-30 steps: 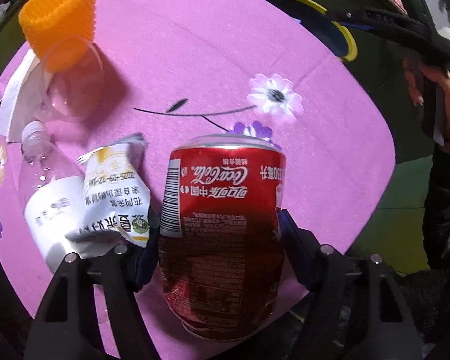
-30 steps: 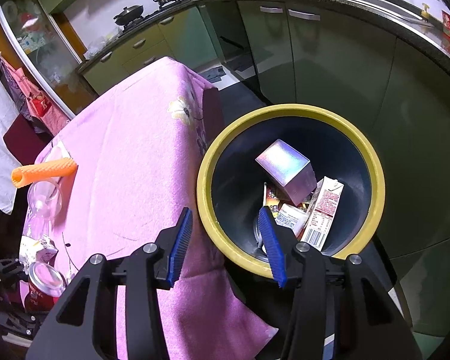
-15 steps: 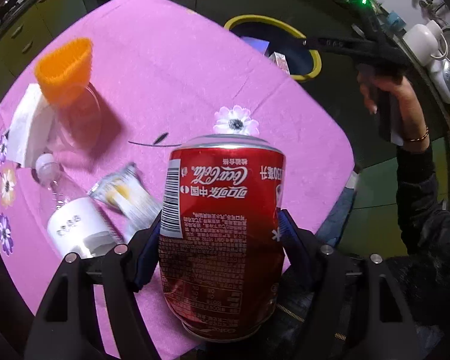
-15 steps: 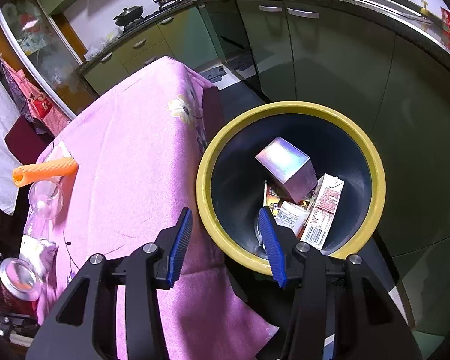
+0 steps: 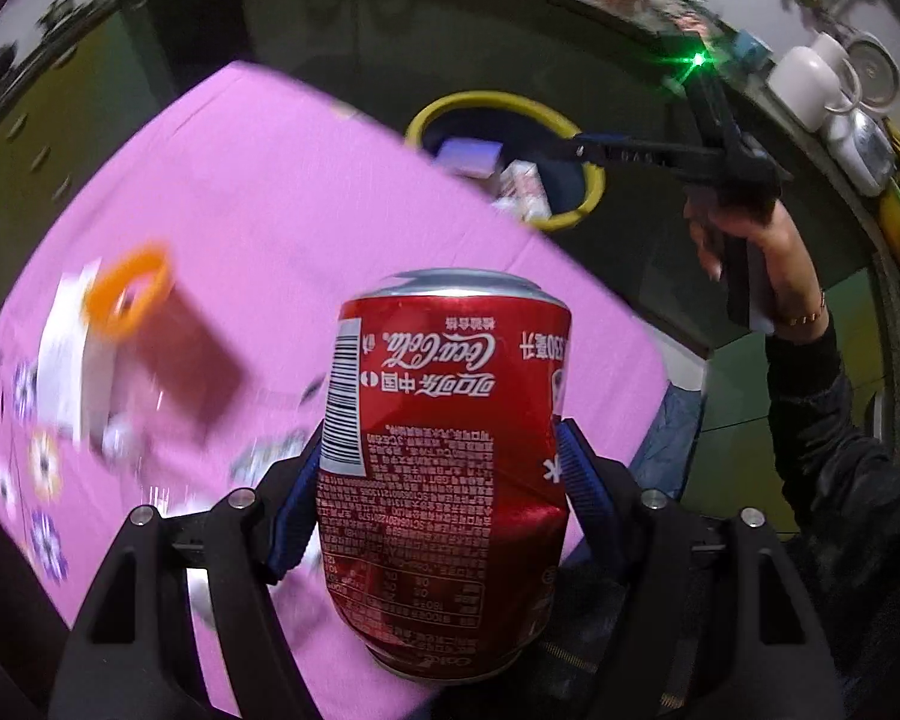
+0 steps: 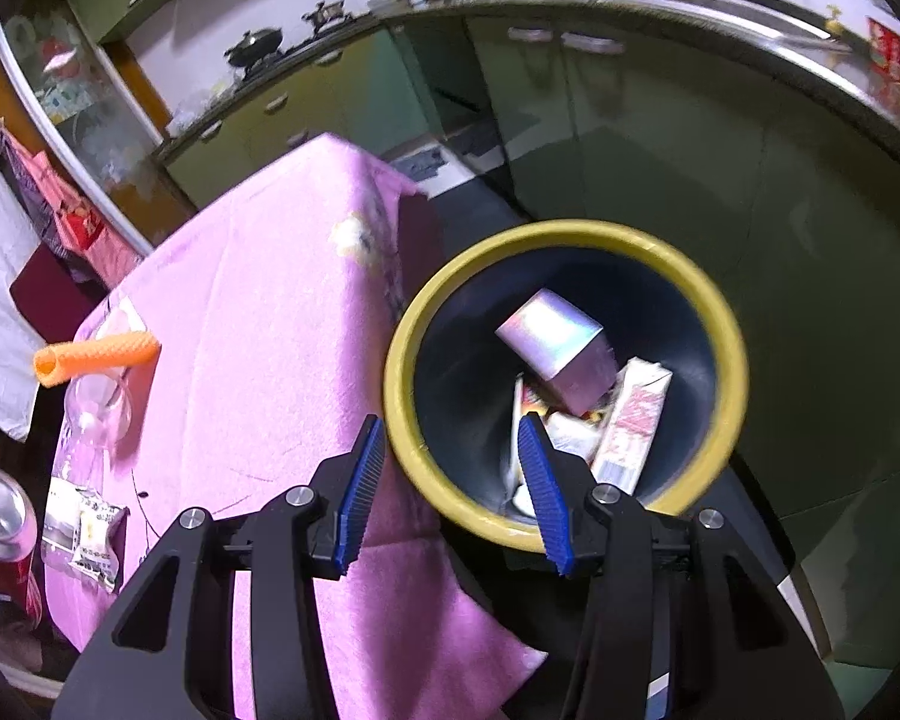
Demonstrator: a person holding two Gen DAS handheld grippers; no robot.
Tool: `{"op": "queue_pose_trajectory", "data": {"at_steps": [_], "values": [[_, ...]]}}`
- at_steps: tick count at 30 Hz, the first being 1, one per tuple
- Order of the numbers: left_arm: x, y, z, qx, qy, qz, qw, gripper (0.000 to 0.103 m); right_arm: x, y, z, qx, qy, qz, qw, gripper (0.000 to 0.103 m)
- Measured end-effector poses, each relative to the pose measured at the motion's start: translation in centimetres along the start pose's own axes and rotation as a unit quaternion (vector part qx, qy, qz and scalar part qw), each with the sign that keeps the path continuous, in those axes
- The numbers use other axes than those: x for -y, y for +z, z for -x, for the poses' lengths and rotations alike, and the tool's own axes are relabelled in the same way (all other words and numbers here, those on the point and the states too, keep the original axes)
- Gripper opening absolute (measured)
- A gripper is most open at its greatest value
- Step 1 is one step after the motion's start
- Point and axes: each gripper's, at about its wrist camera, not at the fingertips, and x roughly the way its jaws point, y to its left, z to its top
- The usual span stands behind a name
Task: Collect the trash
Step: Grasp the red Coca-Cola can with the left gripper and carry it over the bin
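1 cola can [image 5: 444, 468] in left claw [image 5: 444, 498] has risen above tablecloth [image 5: 258, 204].

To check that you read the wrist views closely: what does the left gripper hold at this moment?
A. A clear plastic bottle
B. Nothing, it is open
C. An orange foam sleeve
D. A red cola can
D: in the left wrist view the left gripper is shut on the red cola can, its blue pads pressing the can's dented sides, clear of the pink tablecloth.
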Motion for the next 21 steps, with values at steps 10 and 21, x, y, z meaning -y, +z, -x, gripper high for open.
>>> {"op": "queue_pose_trajectory", "data": {"at_steps": [10, 21], "values": [[4.7, 14.4, -7.1, 0.027, -0.026, -0.068, 0.9969, 0.069, 5.5, -1.4, 5.4, 0.048, -0.040, -0.050, 0.997, 0.047], [7.3, 24.5, -19.1, 0.013, 0.005, -0.070, 0.9974, 0.087, 10.3, -4.0, 5.9, 0.035, -0.047, -0.098, 0.994, 0.047]]}}
